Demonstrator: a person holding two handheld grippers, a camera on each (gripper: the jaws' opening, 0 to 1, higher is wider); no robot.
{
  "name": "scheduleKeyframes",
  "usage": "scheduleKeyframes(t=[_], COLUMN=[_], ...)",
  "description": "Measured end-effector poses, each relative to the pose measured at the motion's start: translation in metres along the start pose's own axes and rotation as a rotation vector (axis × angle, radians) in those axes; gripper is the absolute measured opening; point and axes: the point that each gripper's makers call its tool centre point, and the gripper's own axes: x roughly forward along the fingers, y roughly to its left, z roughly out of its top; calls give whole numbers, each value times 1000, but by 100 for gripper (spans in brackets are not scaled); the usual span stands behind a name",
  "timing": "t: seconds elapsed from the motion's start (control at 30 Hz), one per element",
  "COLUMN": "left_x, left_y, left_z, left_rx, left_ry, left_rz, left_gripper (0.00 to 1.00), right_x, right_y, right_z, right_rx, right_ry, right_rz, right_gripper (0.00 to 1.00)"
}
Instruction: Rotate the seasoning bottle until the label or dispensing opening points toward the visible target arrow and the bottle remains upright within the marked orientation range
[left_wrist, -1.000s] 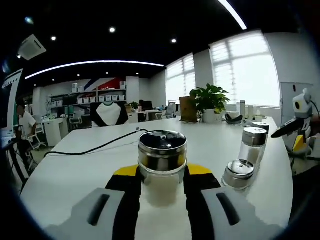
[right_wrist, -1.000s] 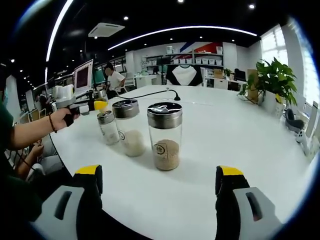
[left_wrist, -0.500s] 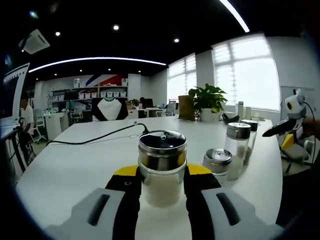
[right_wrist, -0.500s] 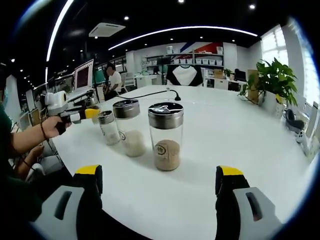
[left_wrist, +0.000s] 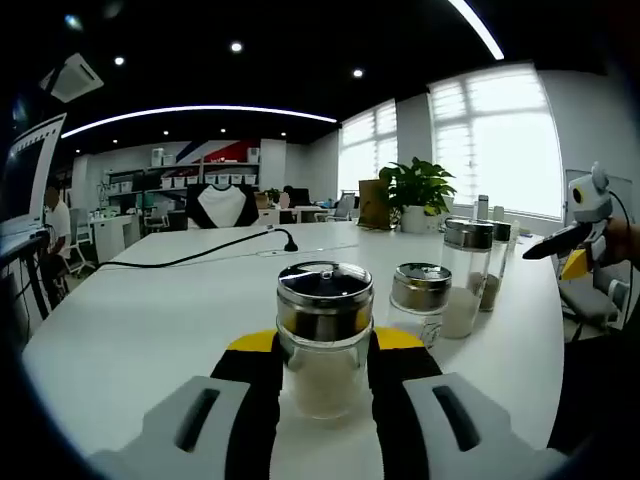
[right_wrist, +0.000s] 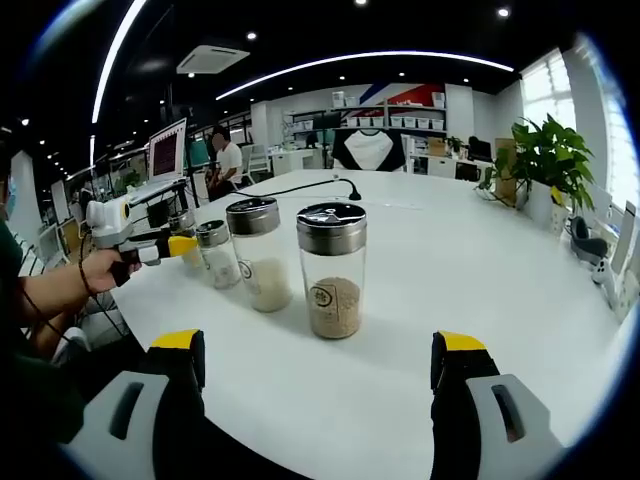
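Note:
A glass seasoning bottle (left_wrist: 323, 335) with a steel shaker lid and pale powder stands upright on the white table (left_wrist: 130, 330). My left gripper (left_wrist: 322, 345) is shut on its sides. Three more bottles line up beside it: a short one (left_wrist: 420, 293), a taller one (left_wrist: 464, 275) and another (left_wrist: 495, 272) behind. In the right gripper view the same row reads as a bottle of brown grains (right_wrist: 332, 270), a white-powder bottle (right_wrist: 258, 255) and a small bottle (right_wrist: 214, 255). My right gripper (right_wrist: 318, 350) is open, short of the row. The left gripper (right_wrist: 150, 245) sits at the row's far end in a person's hand.
A black cable (left_wrist: 180, 262) snakes across the table's far side. A potted plant (left_wrist: 415, 190) stands near the windows. The other gripper (left_wrist: 575, 235) shows at the right edge. Desks, shelves and a seated person lie beyond the table.
The left gripper, still shut on its bottle, has swung and moved nearer the row; the neighbouring bottles now sit closer in its view. The right gripper has stayed put.

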Motion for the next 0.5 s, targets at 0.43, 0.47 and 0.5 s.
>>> scheduleKeyframes(t=[0.43,0.47,0.5], left_x=[4,4,4], left_y=[0,-1,-1], left_z=[-9,-9,-9], left_rx=[-6,-3,-6], left_ry=[-15,-16,-19], left_rz=[5,7,7], left_gripper=[35,35,35], right_x=[1,2,2], right_y=[1,1,1], right_z=[-1,-2,-2], right_rx=[2,3,4], right_ry=[3,5,5], right_rz=[2,3,4], right_gripper=[96,96,96])
